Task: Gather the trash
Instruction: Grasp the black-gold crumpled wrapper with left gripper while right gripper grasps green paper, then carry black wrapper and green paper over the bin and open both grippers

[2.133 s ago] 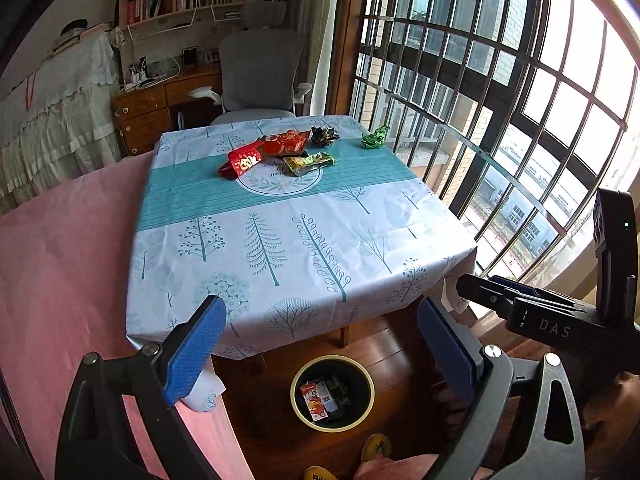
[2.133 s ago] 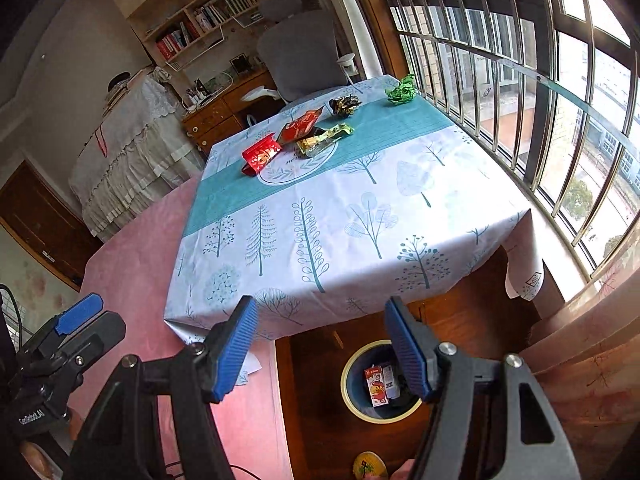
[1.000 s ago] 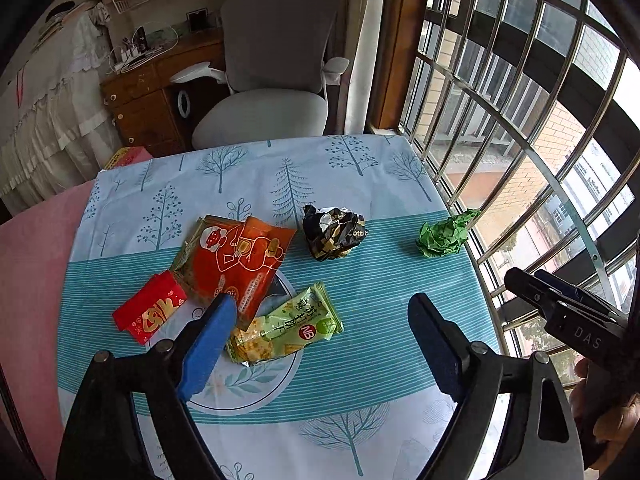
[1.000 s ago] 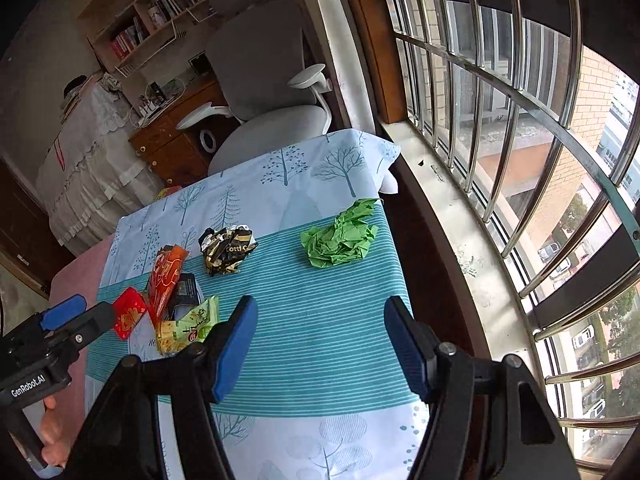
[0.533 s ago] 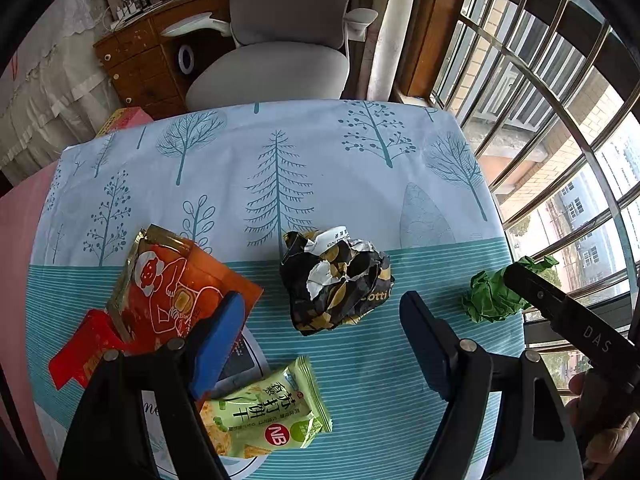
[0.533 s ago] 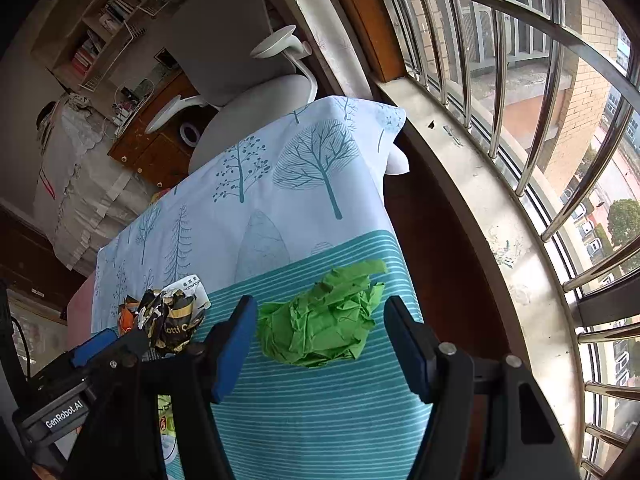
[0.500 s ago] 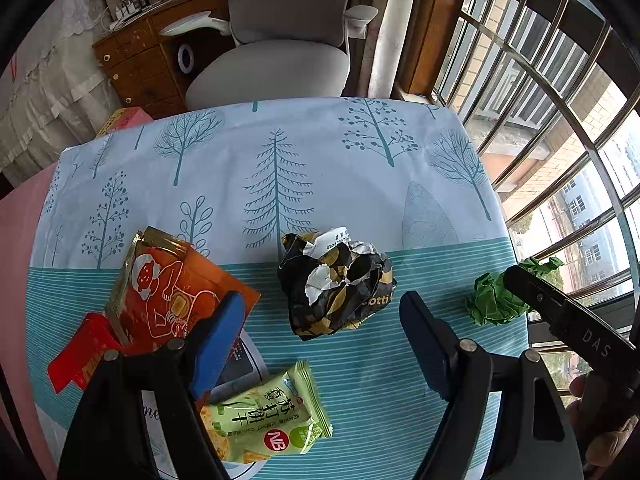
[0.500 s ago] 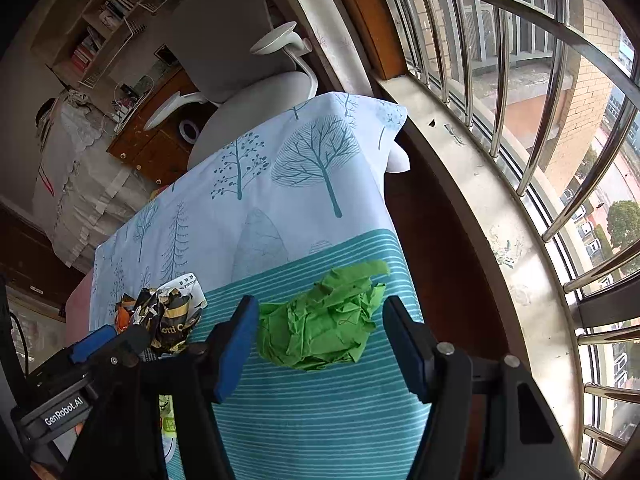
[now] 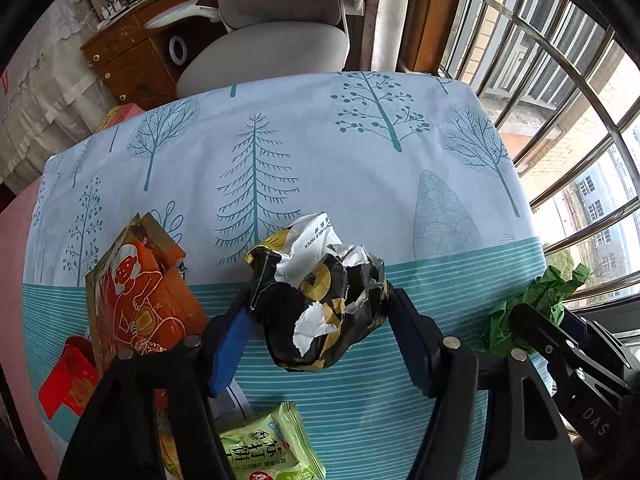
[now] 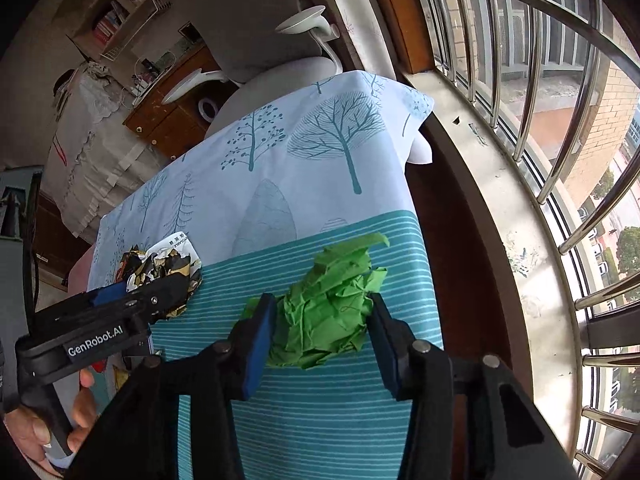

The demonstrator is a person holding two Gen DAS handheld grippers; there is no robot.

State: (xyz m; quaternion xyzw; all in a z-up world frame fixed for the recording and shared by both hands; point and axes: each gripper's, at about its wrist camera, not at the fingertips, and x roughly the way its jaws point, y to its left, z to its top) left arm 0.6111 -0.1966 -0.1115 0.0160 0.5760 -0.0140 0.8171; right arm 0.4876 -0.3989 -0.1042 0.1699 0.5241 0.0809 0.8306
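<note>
My left gripper [image 9: 318, 314] is shut on a crumpled black, gold and white wrapper [image 9: 320, 300], with both pads pressed against its sides on the tree-print tablecloth [image 9: 320, 152]. My right gripper [image 10: 320, 316] is shut on a crumpled green paper ball [image 10: 328, 312] near the table's right edge. The green ball also shows in the left wrist view [image 9: 532, 304], and the wrapper in the right wrist view [image 10: 160, 264].
An orange snack bag [image 9: 136, 292], a red packet [image 9: 68, 380] and a green biscuit packet [image 9: 268, 452] lie at the lower left. A grey office chair [image 9: 264, 40] stands behind the table. A barred window [image 10: 560, 120] runs along the right.
Both grippers have moved down and forward to the table. The left jaws have closed around the black wrapper and the right jaws around the green paper.
</note>
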